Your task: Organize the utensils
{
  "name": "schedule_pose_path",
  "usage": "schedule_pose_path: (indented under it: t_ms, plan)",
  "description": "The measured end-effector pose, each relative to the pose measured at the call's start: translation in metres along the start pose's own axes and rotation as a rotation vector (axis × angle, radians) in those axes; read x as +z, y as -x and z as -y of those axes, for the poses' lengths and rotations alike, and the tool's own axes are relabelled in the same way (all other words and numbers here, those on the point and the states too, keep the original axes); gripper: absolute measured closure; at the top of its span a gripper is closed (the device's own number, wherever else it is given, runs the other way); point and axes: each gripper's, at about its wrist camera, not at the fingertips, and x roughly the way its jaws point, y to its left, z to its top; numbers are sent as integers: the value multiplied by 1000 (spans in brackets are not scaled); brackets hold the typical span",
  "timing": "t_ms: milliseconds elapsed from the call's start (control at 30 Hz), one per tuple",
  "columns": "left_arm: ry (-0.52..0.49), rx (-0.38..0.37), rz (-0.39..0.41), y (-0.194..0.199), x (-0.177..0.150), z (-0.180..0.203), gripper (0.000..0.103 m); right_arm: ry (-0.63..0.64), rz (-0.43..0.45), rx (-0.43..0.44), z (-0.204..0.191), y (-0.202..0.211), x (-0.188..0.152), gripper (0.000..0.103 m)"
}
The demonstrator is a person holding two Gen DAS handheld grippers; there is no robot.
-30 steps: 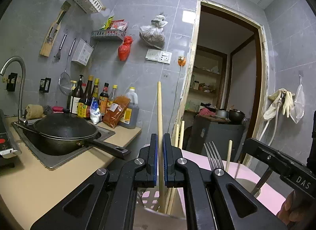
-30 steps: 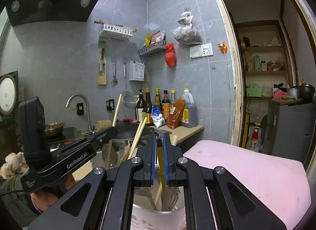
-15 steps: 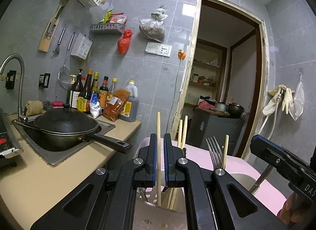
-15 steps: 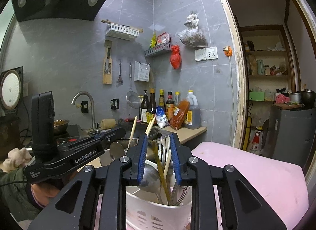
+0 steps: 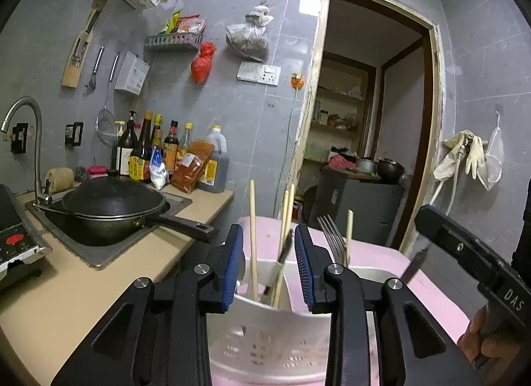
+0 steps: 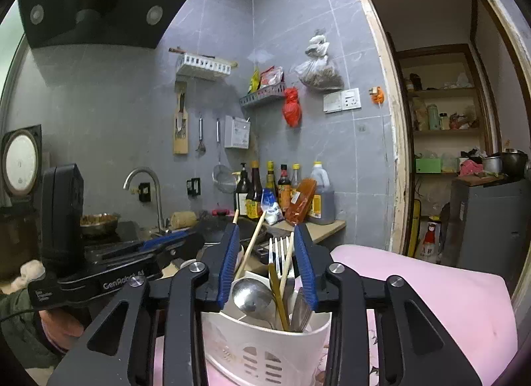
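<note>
Opening, the left gripper (image 5: 268,263) and right gripper (image 6: 267,263) clutch nothing above a white slotted plastic holder (image 6: 265,346). Only the right view reveals its shiny steel spoon (image 6: 252,296).

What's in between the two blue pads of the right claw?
In the right wrist view, the opening right claw frames a silver fork, wooden chopsticks and a silver spoon, all standing untouched in the white plastic holder.

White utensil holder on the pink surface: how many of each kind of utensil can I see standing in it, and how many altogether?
Seen in the white holder from the right wrist view:
Chopsticks: 4
Fork, tines up: 1
Spoon: 1
Ribbed metal piece, kind unclear: 1
Total: 7 visible; anything hidden deeper inside cannot be counted.
</note>
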Motion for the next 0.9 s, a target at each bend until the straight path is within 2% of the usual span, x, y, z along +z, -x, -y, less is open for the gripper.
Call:
schedule_pose_path:
  t_ms: [33,100,200,333,500,633,733,900]
  plan:
    - [-3,-3,-9,3,0,2,73,0,7,-9,0,5,1,60]
    - [-9,-8,-17,9,1,5,66,-1,15,-25,-1,13,3,53]
    - [-11,-28,-30,17,1,11,54,-2,12,-56,0,26,6,49]
    - [-8,-49,-40,31,0,18,44,-28,12,-112,3,47,6,29]
    - [-24,-56,-64,47,-4,31,19,-56,-20,-182,7,72,5,17]
    - [-36,-62,-79,58,-14,41,14,-78,-36,-233,7,97,-3,0]
    - [-21,-62,-84,67,-18,45,12,-79,-44,-278,3,114,-9,0]
    - [-56,-12,-63,87,-26,53,10,-55,-49,-382,-7,141,-22,0]
